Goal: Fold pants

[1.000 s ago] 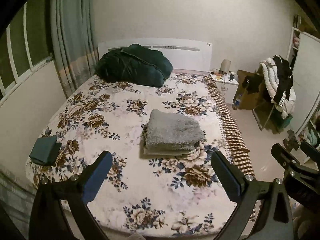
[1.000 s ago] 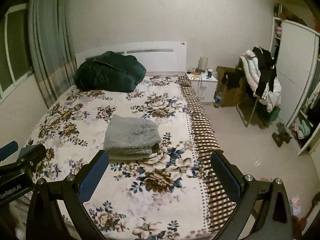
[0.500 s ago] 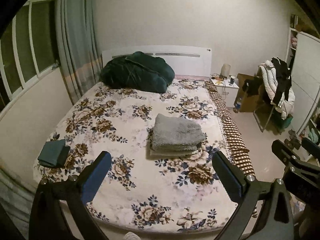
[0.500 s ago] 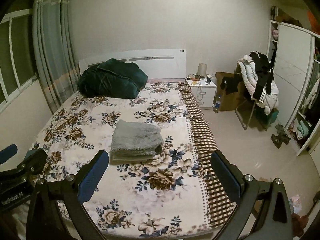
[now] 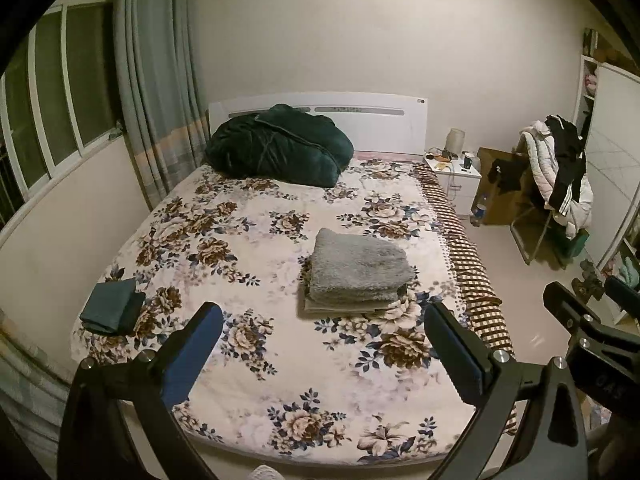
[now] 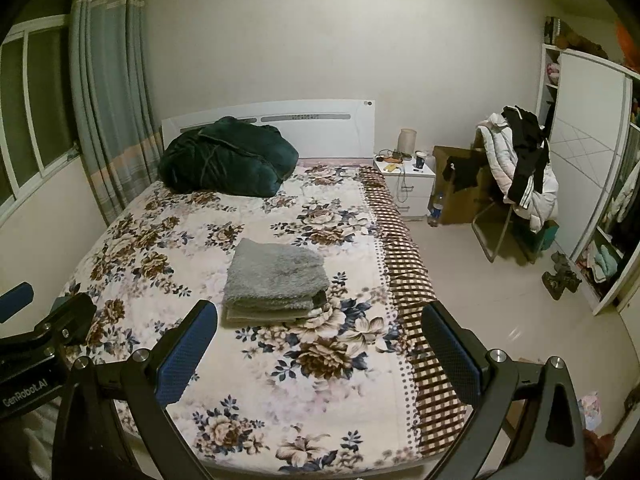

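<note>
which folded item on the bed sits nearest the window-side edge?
The small dark teal folded cloth, by the bed's window-side edge. The fluffy grey folded stack lies mid-bed toward the checkered side.

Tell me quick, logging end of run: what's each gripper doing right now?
Left gripper: open, holding nothing, above the bed.
Right gripper: open, holding nothing; folded grey pants lie ahead.
</note>
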Action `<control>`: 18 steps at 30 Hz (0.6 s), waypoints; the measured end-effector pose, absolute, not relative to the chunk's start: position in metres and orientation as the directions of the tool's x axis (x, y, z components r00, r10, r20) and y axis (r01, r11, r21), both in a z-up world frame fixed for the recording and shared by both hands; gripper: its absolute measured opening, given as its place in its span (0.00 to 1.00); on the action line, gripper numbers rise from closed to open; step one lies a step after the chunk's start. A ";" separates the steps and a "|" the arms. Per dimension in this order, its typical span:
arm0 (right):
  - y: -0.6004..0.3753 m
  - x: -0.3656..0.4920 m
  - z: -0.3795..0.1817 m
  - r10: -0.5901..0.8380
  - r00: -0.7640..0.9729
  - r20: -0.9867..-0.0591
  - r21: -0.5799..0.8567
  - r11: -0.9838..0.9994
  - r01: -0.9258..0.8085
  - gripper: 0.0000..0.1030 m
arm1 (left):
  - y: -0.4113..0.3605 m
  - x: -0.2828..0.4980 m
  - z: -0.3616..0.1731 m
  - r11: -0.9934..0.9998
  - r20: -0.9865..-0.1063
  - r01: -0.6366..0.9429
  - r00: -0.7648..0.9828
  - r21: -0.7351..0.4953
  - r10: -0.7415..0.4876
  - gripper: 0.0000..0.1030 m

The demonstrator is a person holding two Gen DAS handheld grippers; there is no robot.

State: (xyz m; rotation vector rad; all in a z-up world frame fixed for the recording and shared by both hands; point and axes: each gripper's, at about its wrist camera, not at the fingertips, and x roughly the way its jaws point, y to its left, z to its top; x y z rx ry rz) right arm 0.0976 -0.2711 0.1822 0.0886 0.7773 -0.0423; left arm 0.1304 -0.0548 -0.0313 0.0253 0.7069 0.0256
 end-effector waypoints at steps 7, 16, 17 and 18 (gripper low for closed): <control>-0.272 0.100 0.184 -0.001 0.711 -0.703 0.064 0.996 0.065 1.00 | -0.057 0.130 -0.030 0.999 -0.646 -0.015 0.763 0.037 0.036 1.00; -0.275 0.101 0.184 0.006 0.711 -0.703 0.069 0.996 0.060 1.00 | -0.056 0.131 -0.030 0.999 -0.646 -0.016 0.763 0.037 0.036 1.00; -0.275 0.102 0.184 0.007 0.711 -0.703 0.070 0.996 0.060 1.00 | -0.056 0.131 -0.030 0.999 -0.645 -0.016 0.763 0.037 0.037 1.00; -0.275 0.102 0.184 0.008 0.711 -0.703 0.071 0.996 0.059 1.00 | -0.055 0.131 -0.029 0.999 -0.645 -0.016 0.763 0.037 0.036 1.00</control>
